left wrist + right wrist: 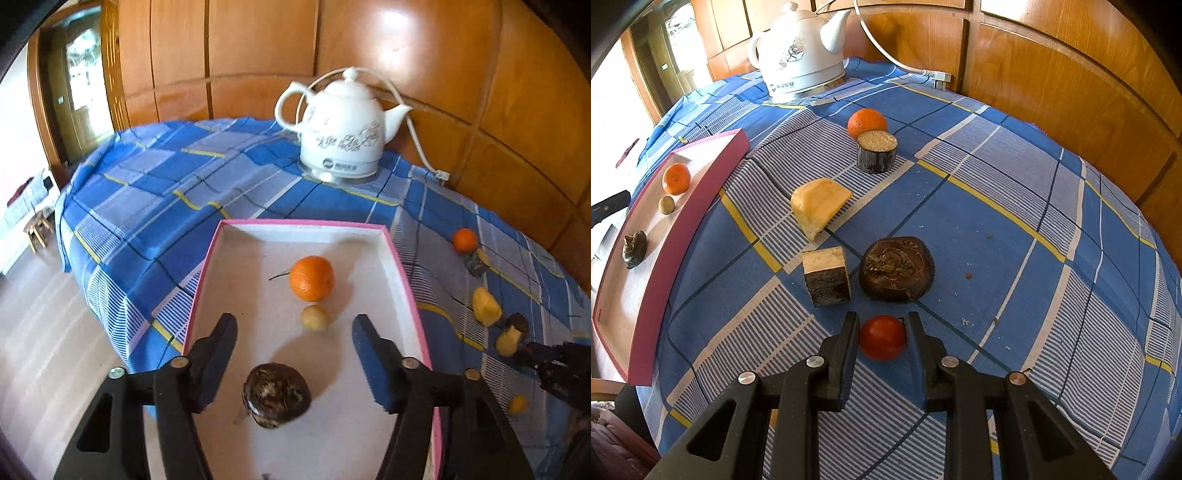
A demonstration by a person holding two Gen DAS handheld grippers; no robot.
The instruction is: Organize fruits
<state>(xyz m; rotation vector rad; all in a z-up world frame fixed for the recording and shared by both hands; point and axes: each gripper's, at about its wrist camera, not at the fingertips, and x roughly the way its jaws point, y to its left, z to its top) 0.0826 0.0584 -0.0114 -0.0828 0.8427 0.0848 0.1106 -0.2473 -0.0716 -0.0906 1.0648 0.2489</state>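
at the far left the pink-rimmed tray (701,192) sits on the bench edge, already holding a mandarin (676,178), a small tan round fruit (666,204) and a dark water chestnut (634,249). the left tool (294,345) hovers over that tray, jaws spread wide and holding nothing, with the water chestnut lying on the tray floor between and below its fingers.

moving right across the blue checked cloth (1015,177), the unsorted pieces lie in a loose line: a yellow wedge of fruit (819,205), a cut block with dark rind (826,276), a cut cylinder with dark rind (877,150) touching a second mandarin (866,122) behind it, and a larger dark water chestnut (897,269).

nearest the camera, the right tool (882,336) has its jaws narrowed around a small red tomato (882,337), both fingers touching or nearly touching its sides. the step in hand looks like picking up this tomato. to do it well, squeeze only enough to stop it slipping, since the skin likely bruises, lift straight up to clear the block and chestnut just beyond, then carry it left to a bare part of the tray.

a white ceramic kettle (798,51) stands well behind.
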